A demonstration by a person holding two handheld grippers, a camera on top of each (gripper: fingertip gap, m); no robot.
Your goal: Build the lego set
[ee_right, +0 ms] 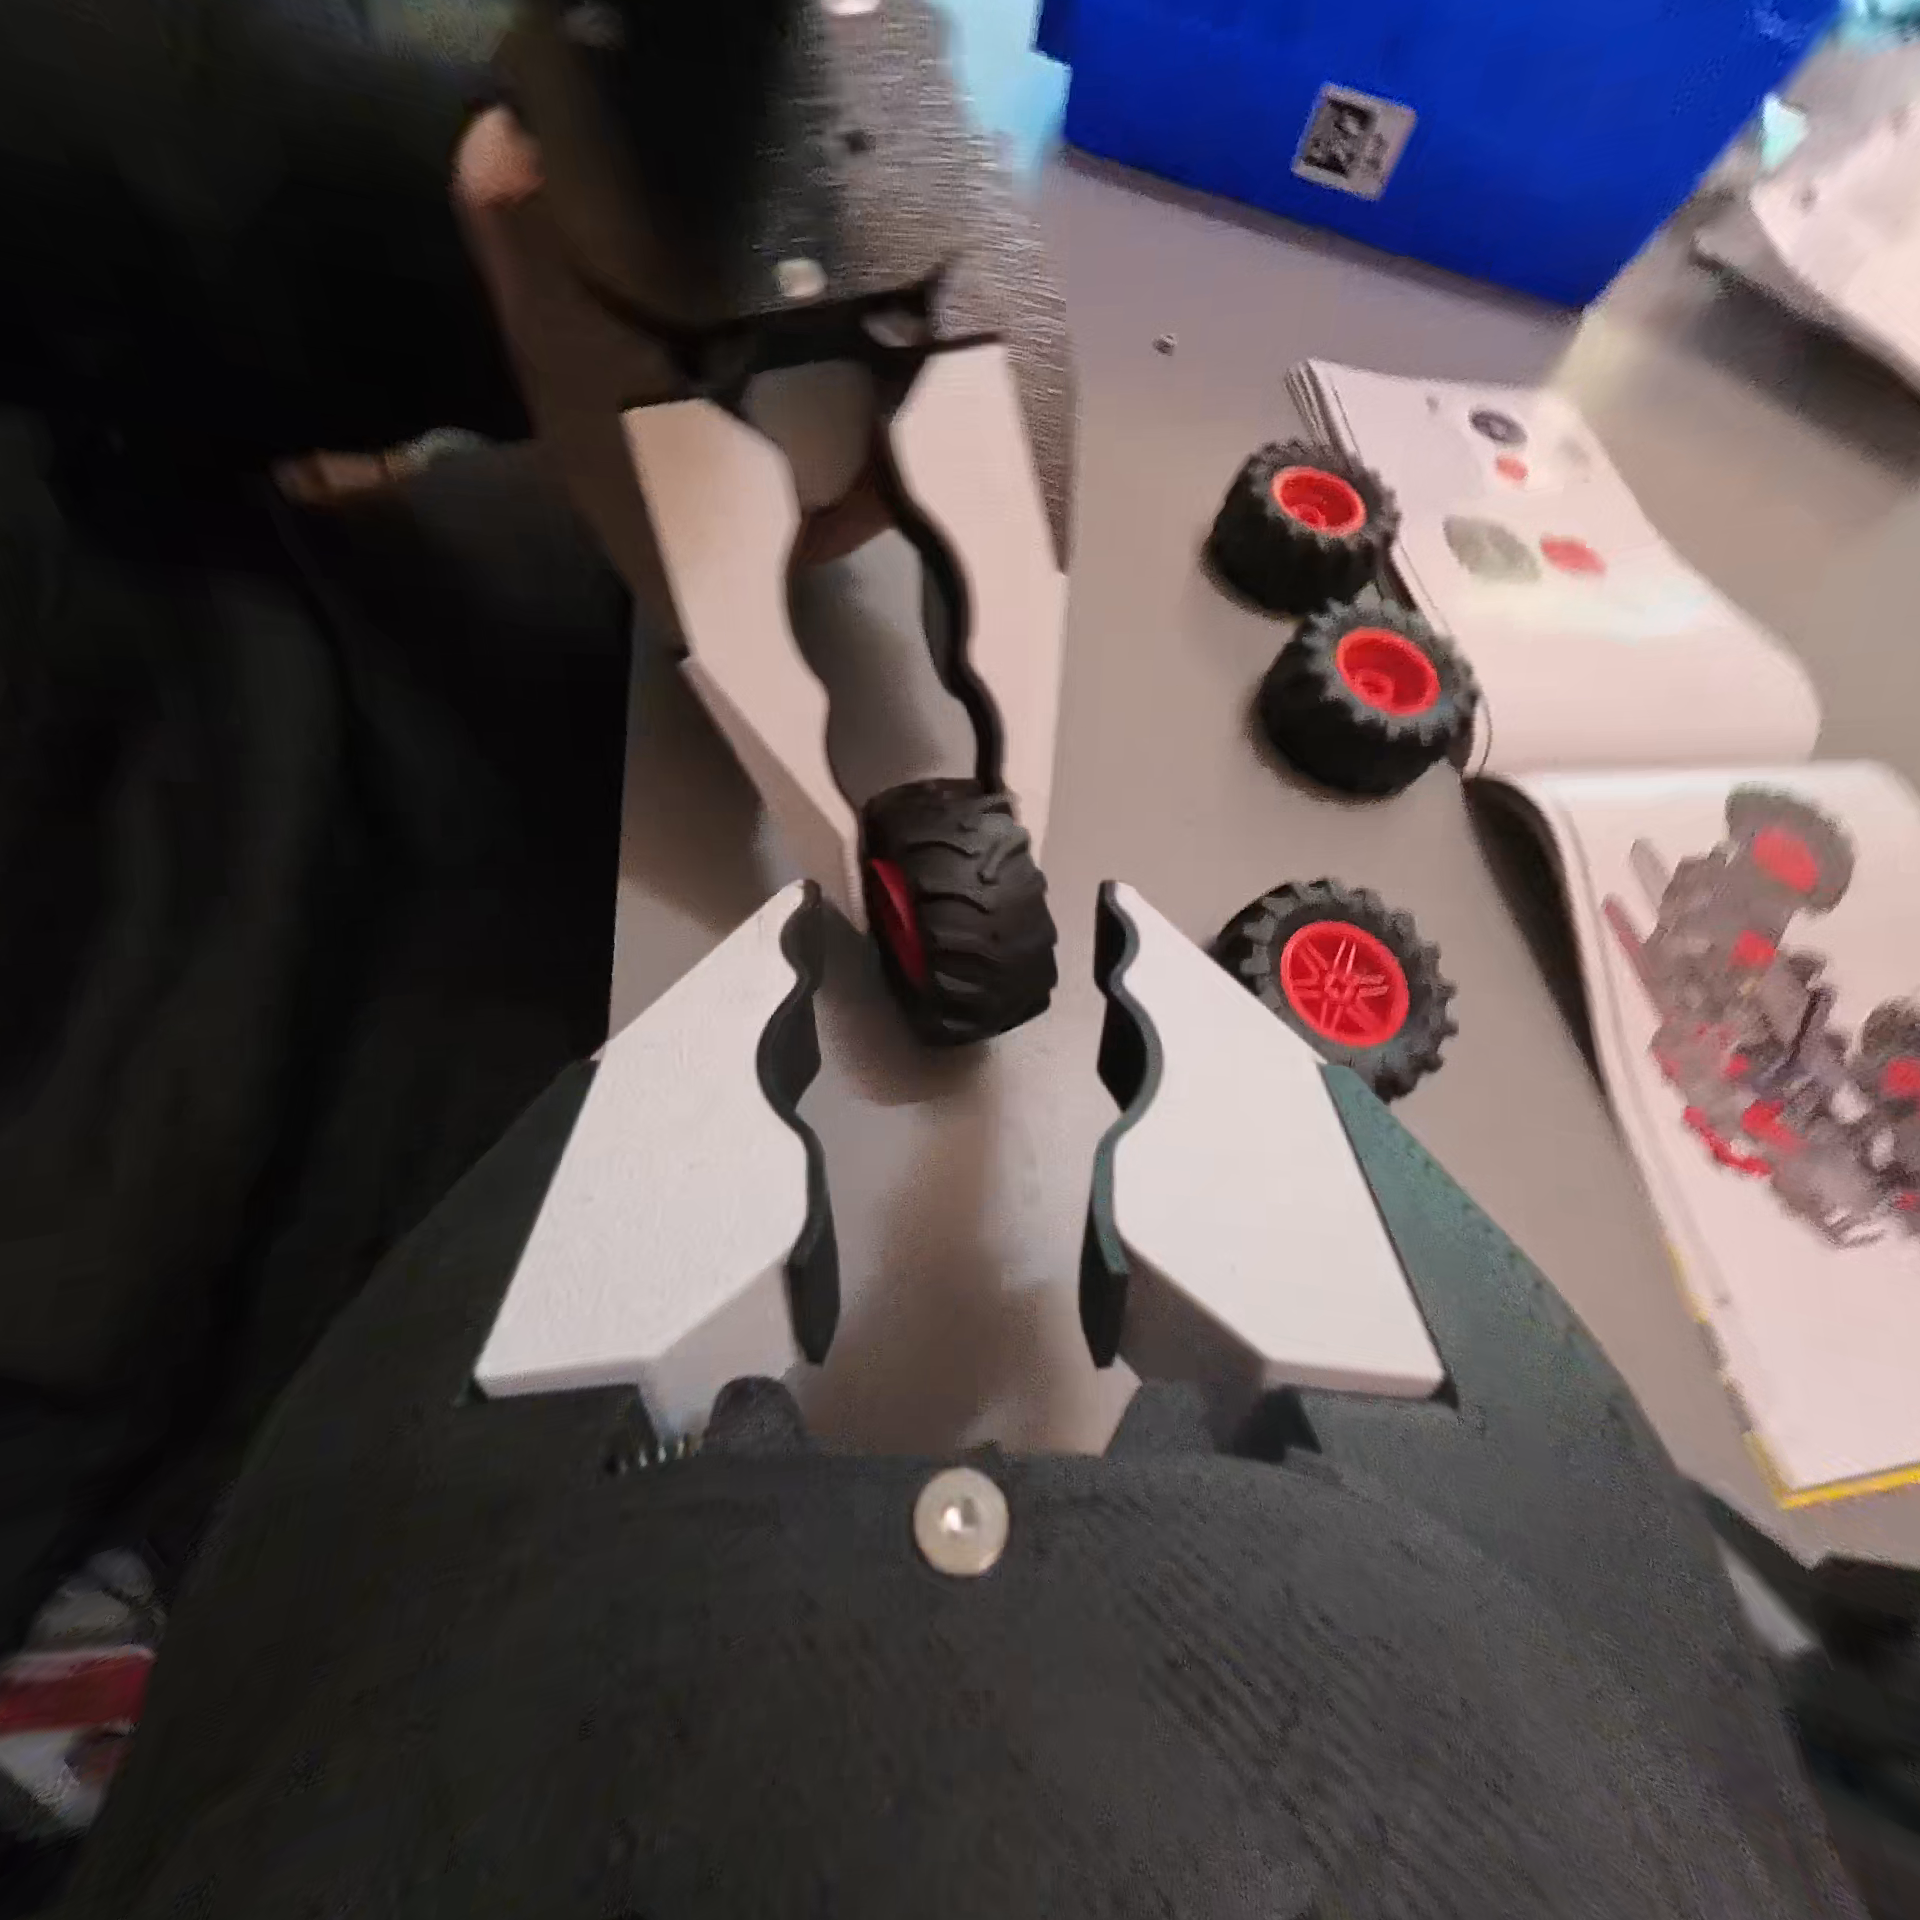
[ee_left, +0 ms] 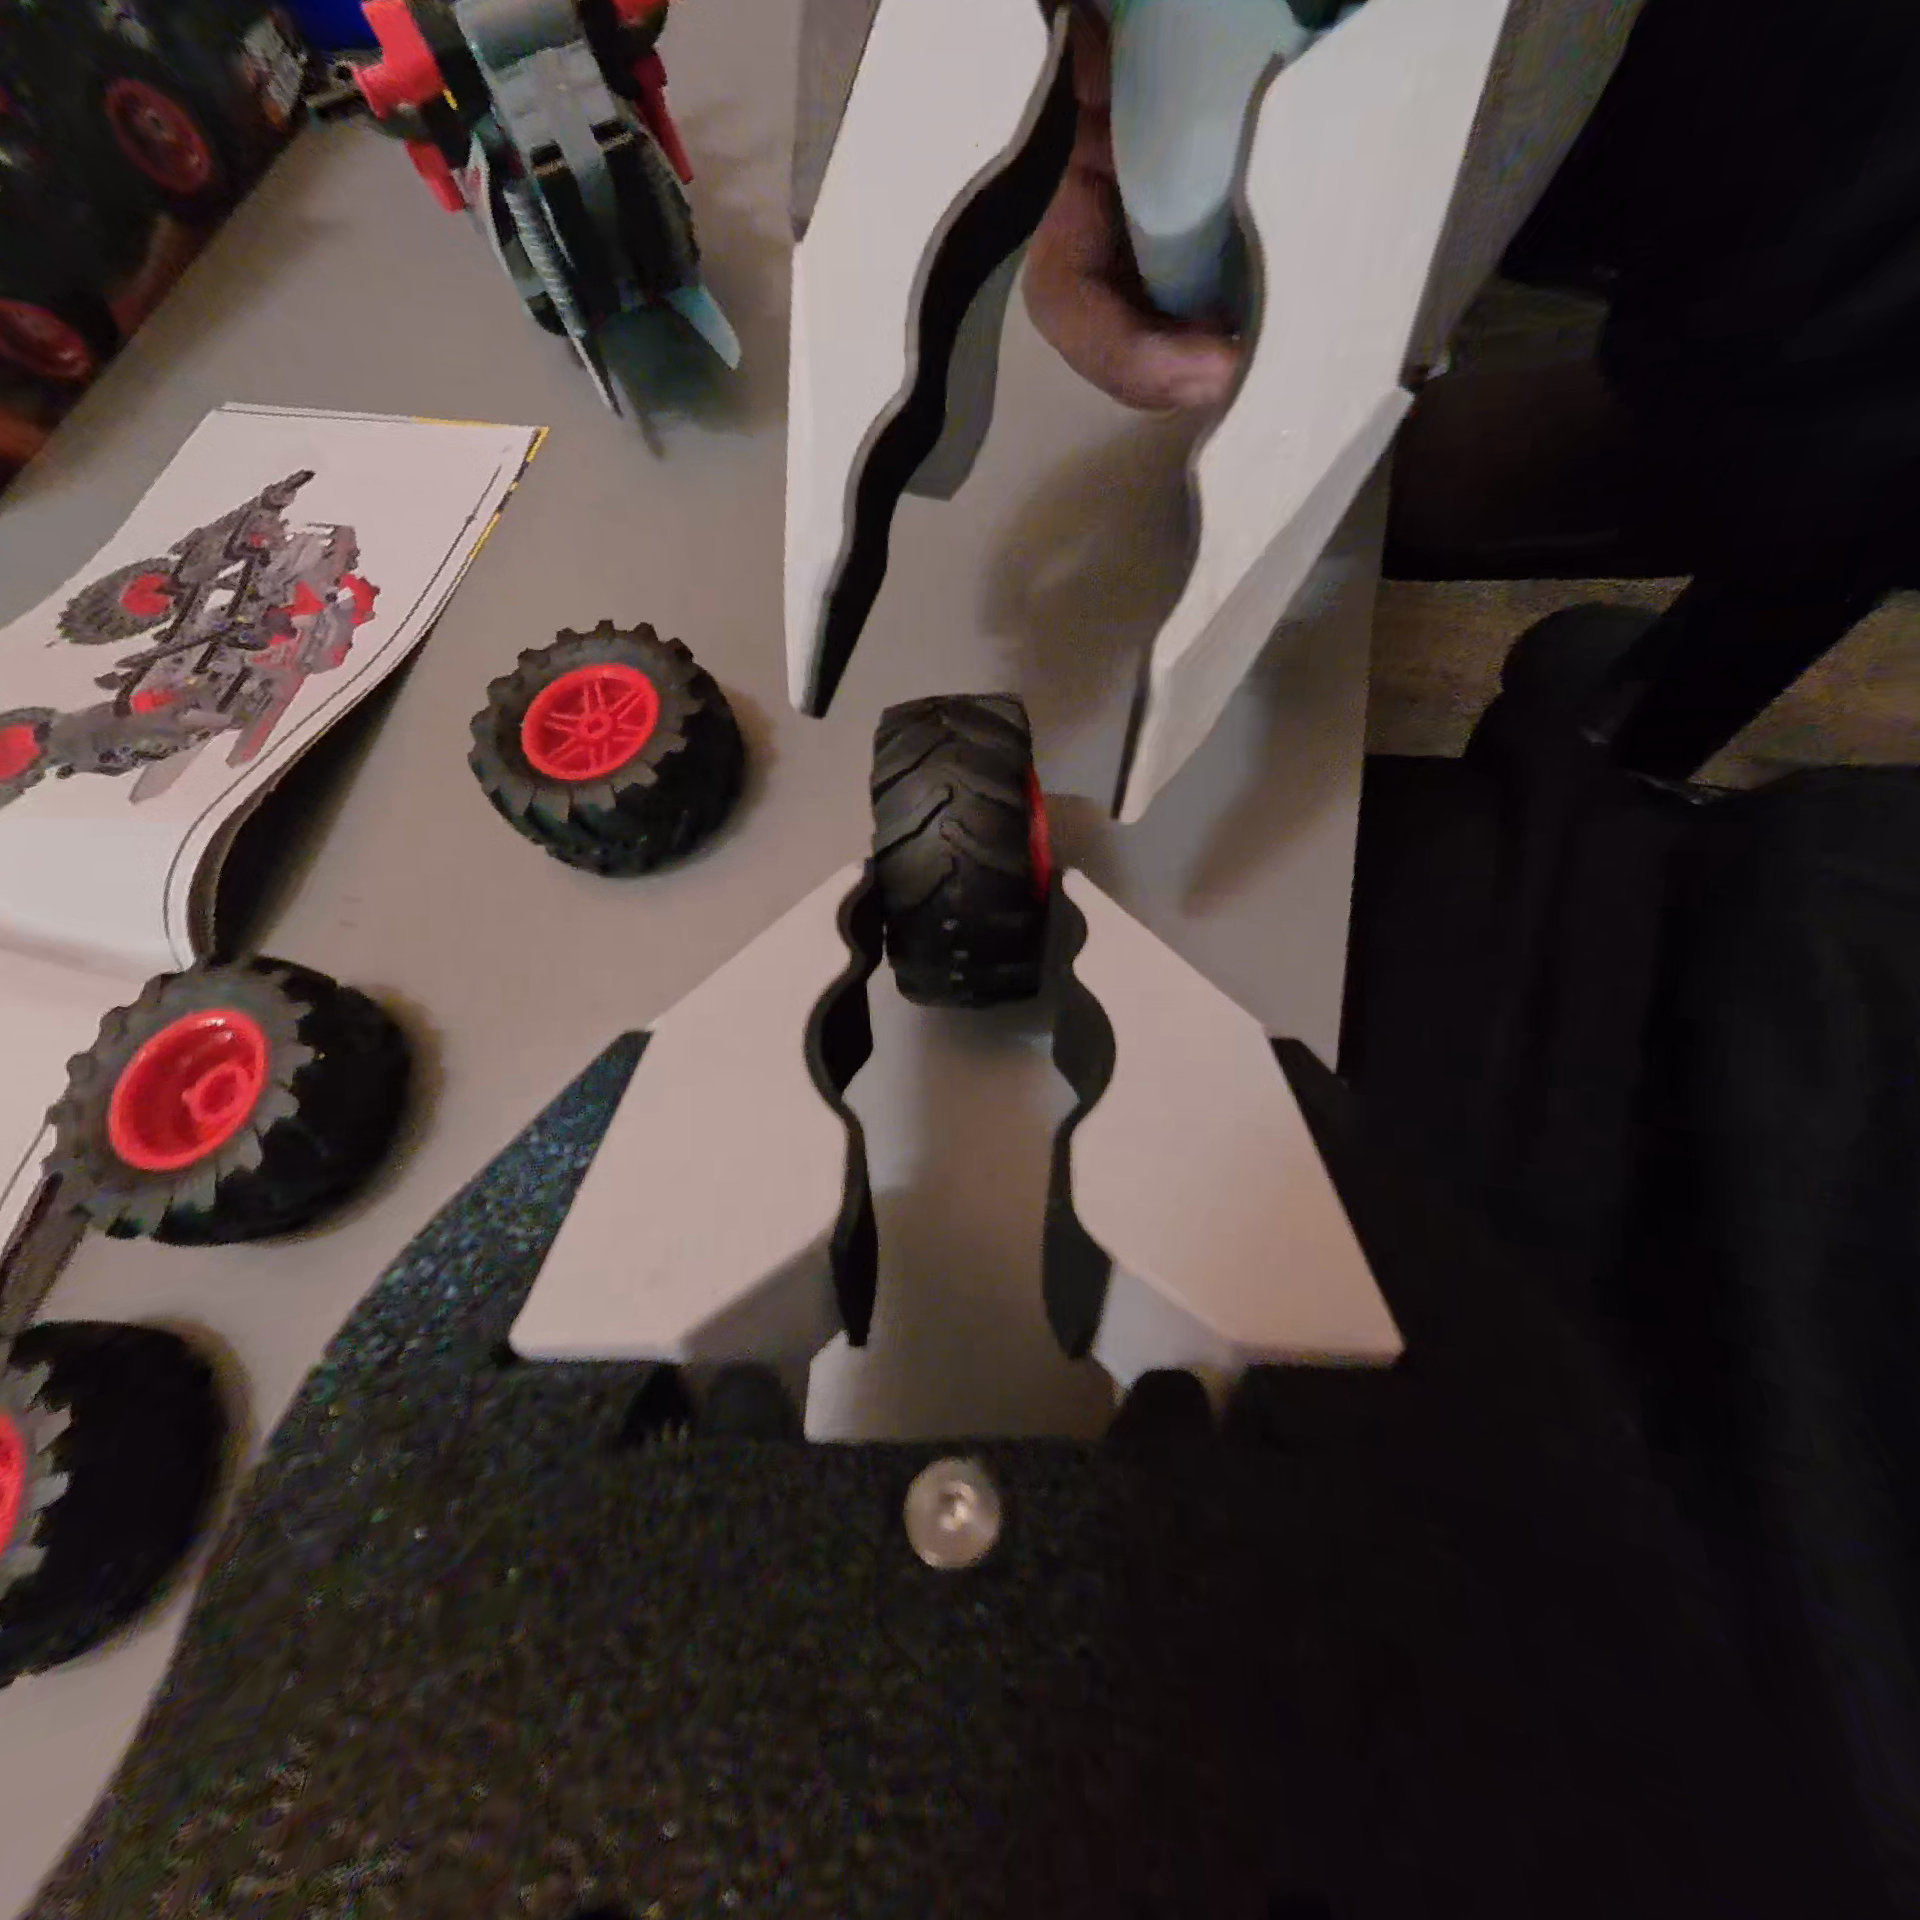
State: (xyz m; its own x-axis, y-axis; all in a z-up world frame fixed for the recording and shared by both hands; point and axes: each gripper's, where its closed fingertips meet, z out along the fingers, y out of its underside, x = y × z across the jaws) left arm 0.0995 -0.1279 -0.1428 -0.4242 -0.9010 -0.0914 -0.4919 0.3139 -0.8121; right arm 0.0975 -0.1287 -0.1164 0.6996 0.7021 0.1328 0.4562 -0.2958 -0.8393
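My left gripper [ee_left: 961, 894] is shut on a black tyre with a red hub [ee_left: 951, 831], held upright just above the grey table [ee_left: 468, 935]. My right gripper [ee_right: 956, 899] is open, its fingertips on either side of that wheel [ee_right: 961, 925], not touching it. In the left wrist view the right gripper [ee_left: 971, 758] comes in from the top, held by a hand. In the right wrist view the left gripper [ee_right: 930, 852] reaches in from the top. A partly built red, grey and black model [ee_left: 561, 156] stands at the back of the table.
Three loose wheels lie on the table [ee_left: 608, 748], [ee_left: 208, 1101], [ee_left: 62, 1486], beside an open instruction booklet [ee_left: 260, 644] [ee_right: 1662, 1039]. A blue bin [ee_right: 1403, 125] stands at the back. The table edge runs close to the held wheel. Left and right tips are no more than a few centimetres apart.
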